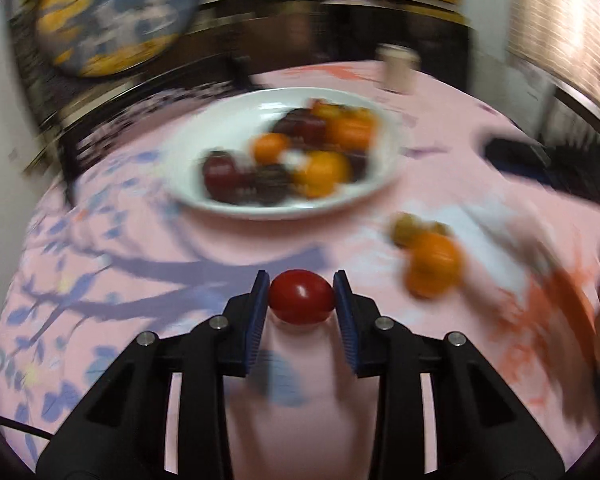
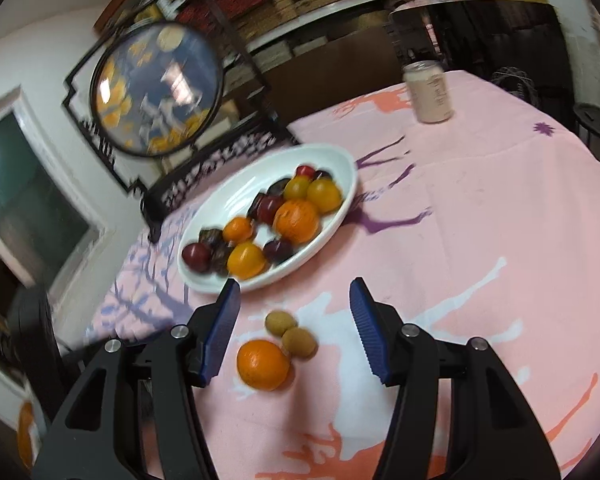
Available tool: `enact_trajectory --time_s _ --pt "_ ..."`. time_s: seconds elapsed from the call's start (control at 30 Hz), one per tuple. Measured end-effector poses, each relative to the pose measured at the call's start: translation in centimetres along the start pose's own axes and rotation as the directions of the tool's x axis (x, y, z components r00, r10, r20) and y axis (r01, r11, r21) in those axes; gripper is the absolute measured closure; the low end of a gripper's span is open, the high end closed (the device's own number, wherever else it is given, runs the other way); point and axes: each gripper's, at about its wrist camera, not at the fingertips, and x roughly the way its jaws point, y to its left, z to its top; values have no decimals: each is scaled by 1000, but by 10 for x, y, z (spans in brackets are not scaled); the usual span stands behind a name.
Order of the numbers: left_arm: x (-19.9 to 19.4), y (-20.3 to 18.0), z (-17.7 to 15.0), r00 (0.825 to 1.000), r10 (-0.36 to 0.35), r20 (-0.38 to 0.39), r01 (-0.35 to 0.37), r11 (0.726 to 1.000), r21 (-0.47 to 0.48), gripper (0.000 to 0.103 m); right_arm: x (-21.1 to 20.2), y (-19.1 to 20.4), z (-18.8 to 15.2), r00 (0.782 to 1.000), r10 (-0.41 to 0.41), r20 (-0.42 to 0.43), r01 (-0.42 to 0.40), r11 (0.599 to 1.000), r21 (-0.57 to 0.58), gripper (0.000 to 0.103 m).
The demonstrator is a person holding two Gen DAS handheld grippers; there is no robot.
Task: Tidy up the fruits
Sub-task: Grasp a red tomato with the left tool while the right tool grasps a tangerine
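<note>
I had a small red tomato [image 1: 301, 297] pinched between the blue pads of my left gripper [image 1: 301, 298], both pads pressing its sides, and it sat clear of the pink patterned tablecloth [image 1: 140, 248] in that grip. The rest of the left wrist view was smeared with blur. Beyond the tomato I could make out the white plate [image 1: 228, 128], holding a heap of orange and dark red fruit whose shapes I could not separate there. To the right of the gripper, on the cloth, lay an orange [image 1: 434, 266] with something small and brownish-green [image 1: 406, 228] touching its far side.

The right wrist view was sharper. My right gripper [image 2: 294, 294] stood with its jaws spread and nothing between the pads. Below and between its fingers, on the cloth [image 2: 480, 220], the orange [image 2: 263, 365] rested with two small tan-green fruits [image 2: 290, 332] just beside it, the pair touching one another and the nearer one touching the orange. Past the left fingertip was the plate [image 2: 236, 184], an oval white dish carrying a large orange [image 2: 297, 221], several smaller yellow-orange fruits [image 2: 247, 259], dark red plums [image 2: 196, 255] and a few dark, squarish pieces I could not identify. The plate's near rim sat close to that fingertip in the view.

Farther back on the table stood a pale can [image 2: 428, 90], upright and well apart from the plate. Behind the plate's far end, at the table's edge, a round painted panel [image 2: 156, 90] stood in a dark carved frame.
</note>
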Motion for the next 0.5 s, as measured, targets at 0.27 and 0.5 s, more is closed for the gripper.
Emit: enact_trajectory --time_s 0.27,0.5 --pt "17 45 0 997 36 -68 -46 986 -161 69 15 33 -30 995 -52 -89 36 984 -175 46" --pt "14 35 0 998 38 -56 -45 991 -126 69 27 44 -43 990 -97 -103 69 965 -252 46"
